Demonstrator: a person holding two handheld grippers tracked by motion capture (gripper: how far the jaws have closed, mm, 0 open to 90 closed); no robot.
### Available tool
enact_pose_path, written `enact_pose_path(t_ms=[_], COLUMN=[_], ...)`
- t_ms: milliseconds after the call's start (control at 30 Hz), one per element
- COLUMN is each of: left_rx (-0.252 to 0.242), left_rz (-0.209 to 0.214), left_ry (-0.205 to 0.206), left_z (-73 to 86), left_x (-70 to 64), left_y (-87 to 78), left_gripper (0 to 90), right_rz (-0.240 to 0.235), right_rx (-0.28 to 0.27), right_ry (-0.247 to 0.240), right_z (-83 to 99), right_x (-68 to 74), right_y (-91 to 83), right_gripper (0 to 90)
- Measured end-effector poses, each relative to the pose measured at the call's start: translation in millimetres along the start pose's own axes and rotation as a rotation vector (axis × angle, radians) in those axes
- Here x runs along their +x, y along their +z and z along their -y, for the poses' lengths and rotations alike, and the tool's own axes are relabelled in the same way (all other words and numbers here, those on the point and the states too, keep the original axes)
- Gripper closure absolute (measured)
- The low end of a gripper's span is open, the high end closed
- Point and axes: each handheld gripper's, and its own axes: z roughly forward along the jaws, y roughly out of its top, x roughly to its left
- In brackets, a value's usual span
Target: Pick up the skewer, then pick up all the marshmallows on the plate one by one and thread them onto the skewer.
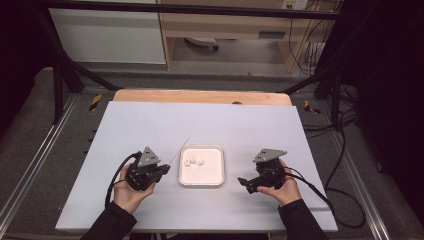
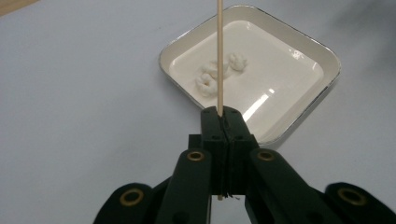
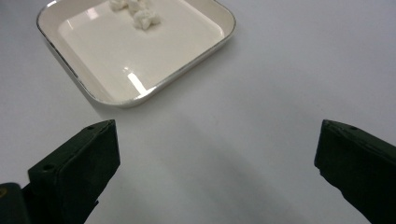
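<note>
Apparently to spear the white lumps (image 2: pixel 219 74) in the tray (image 1: pixel 201 181), left claw (image 2: pixel 223 116) pinches a skewer (image 2: pixel 219 51) aimed trayward, right claw (image 3: pixel 217 172) wide, empty.

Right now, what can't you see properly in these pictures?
- Left gripper view: the thin wooden stick, top cut off by the edge.
- Right gripper view: the small white lumps in the square white tray, cut by the top edge.
- High view: the lumps, too small to identify.

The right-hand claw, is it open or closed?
Open: the right gripper has its jaws standing far apart over bare table, holding nothing.
</note>
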Motion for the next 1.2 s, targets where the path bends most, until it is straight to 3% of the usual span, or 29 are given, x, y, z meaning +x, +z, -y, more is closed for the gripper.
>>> enact_pose_path(t_ms=[333,500,967,1200], left_rx=[-0.068,-0.075,-0.096,-0.097], left_rz=[-0.003,0.003,0.007,0.018], left_ry=[-0.050,-0.067,-0.064,-0.071], left_z=[20.2,26.4,28.0,28.2], left_x=[9.6,13.1,12.3,13.4], left_y=[-7.3,-8.0,-7.8,-5.8], left_gripper=[89.0,89.0,89.0,89.0], right_rz=[-0.016,-0.020,-0.043,-0.062], right_rx=[-0.004,-0.006,0.001,0.023], right_ry=[0.028,0.034,0.029,0.022], right_z=[-17.2,-31.3,-69.9,-81.6], right_x=[7.8,13.5,30.4,36.7], right_y=[13.1,24.1,63.8,84.5], right_gripper=[0.7,0.8,1.4,6.6])
